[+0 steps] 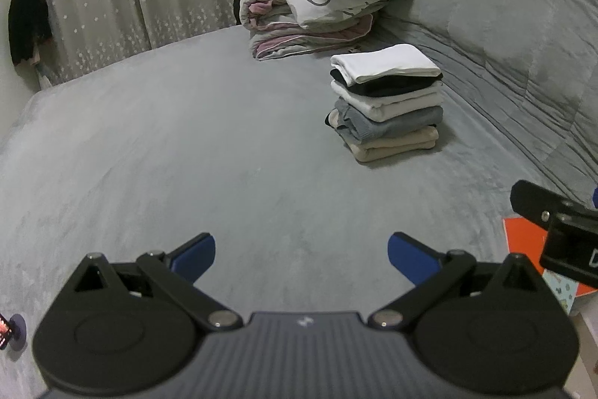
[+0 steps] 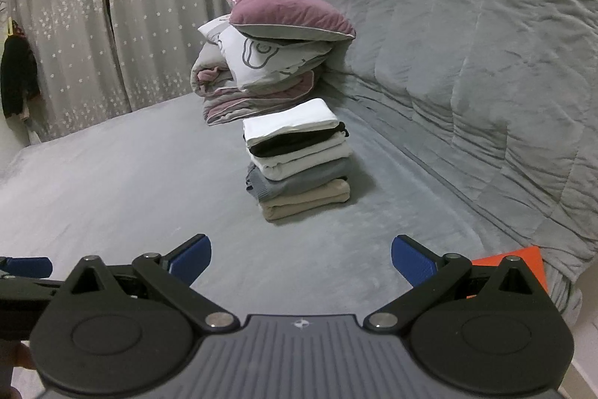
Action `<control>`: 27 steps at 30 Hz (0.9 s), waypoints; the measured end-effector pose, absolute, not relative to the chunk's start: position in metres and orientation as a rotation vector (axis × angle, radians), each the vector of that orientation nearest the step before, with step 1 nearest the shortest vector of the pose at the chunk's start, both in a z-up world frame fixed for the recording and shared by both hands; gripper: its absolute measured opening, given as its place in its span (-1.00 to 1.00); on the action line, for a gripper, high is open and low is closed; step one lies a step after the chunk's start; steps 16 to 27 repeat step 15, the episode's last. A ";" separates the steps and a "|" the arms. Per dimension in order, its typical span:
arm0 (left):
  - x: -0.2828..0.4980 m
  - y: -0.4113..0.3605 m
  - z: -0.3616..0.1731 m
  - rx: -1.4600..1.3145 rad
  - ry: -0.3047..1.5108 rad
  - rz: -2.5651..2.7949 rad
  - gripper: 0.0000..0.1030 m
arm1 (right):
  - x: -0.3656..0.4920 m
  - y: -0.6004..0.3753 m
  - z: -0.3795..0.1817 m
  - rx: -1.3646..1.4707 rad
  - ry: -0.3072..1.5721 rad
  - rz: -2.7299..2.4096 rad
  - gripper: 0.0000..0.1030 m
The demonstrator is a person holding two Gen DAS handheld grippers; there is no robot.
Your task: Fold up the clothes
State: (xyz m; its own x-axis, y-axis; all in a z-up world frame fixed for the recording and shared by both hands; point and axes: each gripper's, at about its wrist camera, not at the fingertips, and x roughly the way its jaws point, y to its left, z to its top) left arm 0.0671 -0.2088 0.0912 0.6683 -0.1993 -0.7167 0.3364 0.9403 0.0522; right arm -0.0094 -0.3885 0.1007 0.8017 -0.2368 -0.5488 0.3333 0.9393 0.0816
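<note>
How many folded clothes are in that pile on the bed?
5 visible in the stack, top to bottom: white, black, cream, grey, beige. Thin items could be hidden between layers.

A grey bed (image 1: 187,137) carries stacked folded clothes (image 1: 387,101) and piled bedding (image 1: 310,14).

We look low across the grey bed (image 1: 187,144) from both wrist cameras, side by side, facing the curtains (image 2: 149,25). Both share the folded clothes stack (image 1: 387,100), bedding pile (image 2: 269,62) and headboard quilt (image 2: 467,62). The right view sits nearer the stack.
</note>
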 end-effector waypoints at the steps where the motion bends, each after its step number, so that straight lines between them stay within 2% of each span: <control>1: 0.066 -0.207 0.091 0.183 0.784 -0.304 1.00 | -0.010 -0.387 0.101 0.176 0.563 -0.308 1.00; 27: 0.066 -0.197 0.092 0.161 0.782 -0.309 1.00 | -0.011 -0.378 0.100 0.174 0.565 -0.310 1.00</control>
